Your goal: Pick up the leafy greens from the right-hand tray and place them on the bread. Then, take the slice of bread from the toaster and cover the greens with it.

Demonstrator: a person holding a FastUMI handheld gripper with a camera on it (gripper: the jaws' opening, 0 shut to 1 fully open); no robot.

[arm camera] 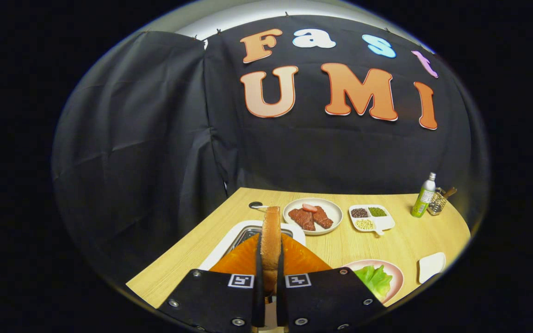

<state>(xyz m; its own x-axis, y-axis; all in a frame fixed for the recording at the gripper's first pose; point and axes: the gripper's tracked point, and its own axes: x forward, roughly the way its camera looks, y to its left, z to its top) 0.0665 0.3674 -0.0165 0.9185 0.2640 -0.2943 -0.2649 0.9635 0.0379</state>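
**Gripping the bread slice edge-on above the toaster**

Pinching a slice of bread (271,236), the gripper (270,277) has both fingers pressed against the slice's flat faces, one on each side, with only the thickness of the bread between them. The slice stands upright, its long axis vertical, its thin crust edge turned toward the camera and its rounded top reaching above the fingertips. Just behind and below it sits the orange toaster (303,261), its body spreading out to left and right of the slice; whether the bottom of the bread is still inside the slot cannot be told, since the fingers cover it.

Leafy greens (374,279) lie on a pink plate (398,273) to the right of the fingers, near the table's front edge. A small white dish (431,267) rests farther right. Beyond the toaster is a white tray with a metal inset (241,235). Farther back, a round plate (333,213) carries dark red pieces of meat (310,218), and to its right a divided white dish (383,223) holds three kinds of grains or beans. At the far right corner stand a green bottle (423,196) and a small wire holder (437,203).

All of this sits on a light wooden table (396,245). Black cloth (146,138) hangs in folds behind and to the left, forming the booth's wall.
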